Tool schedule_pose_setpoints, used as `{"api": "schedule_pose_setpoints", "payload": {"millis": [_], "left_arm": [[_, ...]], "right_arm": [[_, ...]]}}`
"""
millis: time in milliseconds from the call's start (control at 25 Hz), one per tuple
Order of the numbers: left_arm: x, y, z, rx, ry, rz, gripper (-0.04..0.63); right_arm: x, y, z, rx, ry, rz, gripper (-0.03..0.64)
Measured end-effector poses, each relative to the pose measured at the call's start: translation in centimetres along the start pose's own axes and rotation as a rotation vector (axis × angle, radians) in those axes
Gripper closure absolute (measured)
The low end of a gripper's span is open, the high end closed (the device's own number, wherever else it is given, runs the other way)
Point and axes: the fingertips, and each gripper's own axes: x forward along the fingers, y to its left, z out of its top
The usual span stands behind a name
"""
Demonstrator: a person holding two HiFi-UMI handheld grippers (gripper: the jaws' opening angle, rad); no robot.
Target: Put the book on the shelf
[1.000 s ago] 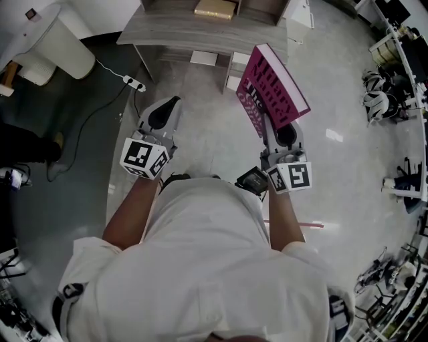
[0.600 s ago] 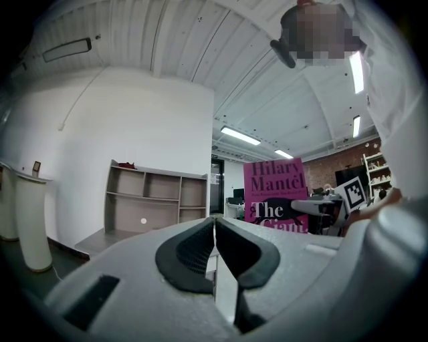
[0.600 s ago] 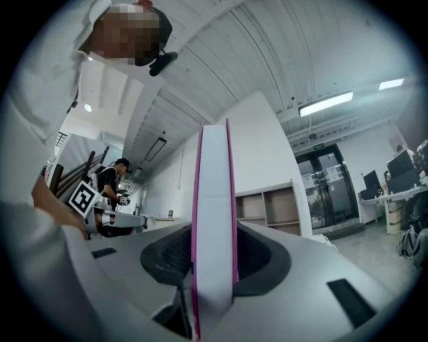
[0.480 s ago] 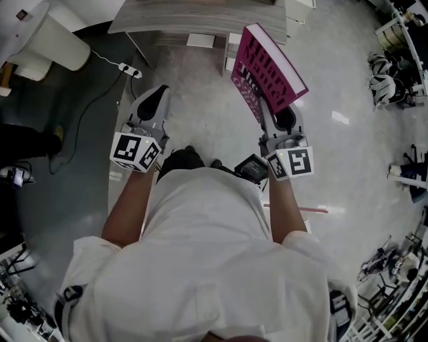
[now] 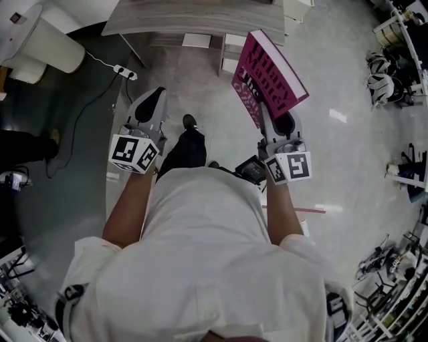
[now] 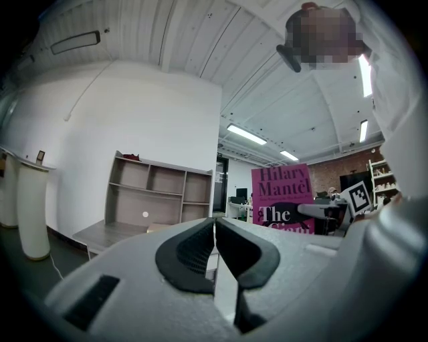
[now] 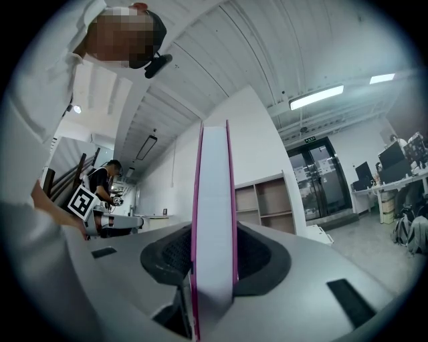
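Observation:
A magenta book with black and white title print stands upright and tilted in my right gripper, which is shut on its lower edge. In the right gripper view the book's white page edge fills the gap between the black pads. My left gripper is held out beside it at the left, shut and empty, its pads meeting at the tips. A grey wooden shelf unit on a desk stands ahead, and its open compartments also show in the right gripper view.
A white cylindrical stand and a power strip with its cable lie at the left on the dark floor. Small white boxes sit under the desk. Helmets and gear line the right. The person's shoe is between the grippers.
The person has stepped forward: a dark leg and shoe now reach out between the grippers. Both grippers have moved on towards the desk, the book still held in the right one.

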Motion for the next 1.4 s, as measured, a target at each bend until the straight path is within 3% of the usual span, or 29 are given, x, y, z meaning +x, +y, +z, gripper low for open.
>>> {"api": "schedule_pose_setpoints", "payload": {"millis": [320, 680, 1040, 1400], "left_arm": [[3.0, 2.0, -1.9, -0.03, -0.014, 0.003, 0.572], [13.1, 12.3, -0.8, -0.081, 0.002, 0.025, 0.572], [23.3, 23.7, 3.2, -0.093, -0.015, -0.003, 0.572], [27.9, 32.6, 4.9, -0.117, -0.046, 0.019, 0.572]], "right_arm": [[1.6, -2.5, -1.8, 0.013, 0.006, -0.027, 0.476], [15.9, -6.4, -2.2, 0.029, 0.047, -0.004, 0.476], [31.6, -9.3, -0.5, 0.066, 0.03, -0.001, 0.476], [42.9, -9.3, -0.2, 0.114, 0.007, 0.038, 0.476]]}}
